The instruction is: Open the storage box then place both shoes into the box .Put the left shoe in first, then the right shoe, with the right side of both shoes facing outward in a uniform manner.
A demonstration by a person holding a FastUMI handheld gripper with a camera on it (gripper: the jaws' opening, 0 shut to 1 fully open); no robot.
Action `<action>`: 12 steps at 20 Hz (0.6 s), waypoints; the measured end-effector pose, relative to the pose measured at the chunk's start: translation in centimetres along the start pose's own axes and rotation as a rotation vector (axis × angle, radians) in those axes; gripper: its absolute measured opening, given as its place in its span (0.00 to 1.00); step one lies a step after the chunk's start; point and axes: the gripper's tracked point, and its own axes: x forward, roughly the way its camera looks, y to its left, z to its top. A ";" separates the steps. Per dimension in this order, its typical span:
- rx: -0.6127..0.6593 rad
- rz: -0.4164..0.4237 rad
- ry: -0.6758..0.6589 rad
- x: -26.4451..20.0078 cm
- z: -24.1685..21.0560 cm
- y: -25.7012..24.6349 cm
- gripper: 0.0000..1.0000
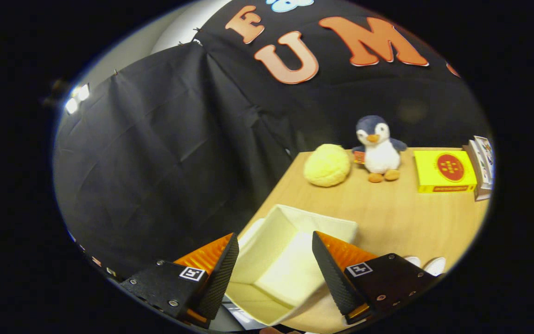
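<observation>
Your gripper (274, 266) hangs with its fingers spread wide and nothing held; the open storage box (290, 260) lies between and just below them, at the near corner of the wooden table (387, 213). The box looks like cream fabric with thin walls: judge it light and soft, liable to slide or buckle if you lean on a wall. It appears empty. Two white shoe tips (427, 264) show just beyond your right finger, beside the box; take each shoe by a firm edge such as the collar, as the uppers probably yield. Mind the table edge directly left of the box. Open tabletop lies ahead before the yellow plush ball (327, 164), penguin toy (378, 148) and yellow box (444, 170).
</observation>
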 end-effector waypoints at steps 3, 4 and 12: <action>-0.016 -0.159 0.075 -1.0 -5.1 -7.6 0.95; -0.023 -0.202 0.098 -1.4 -6.7 -9.7 0.95; -0.059 -0.377 0.260 -4.5 -18.7 -17.9 0.92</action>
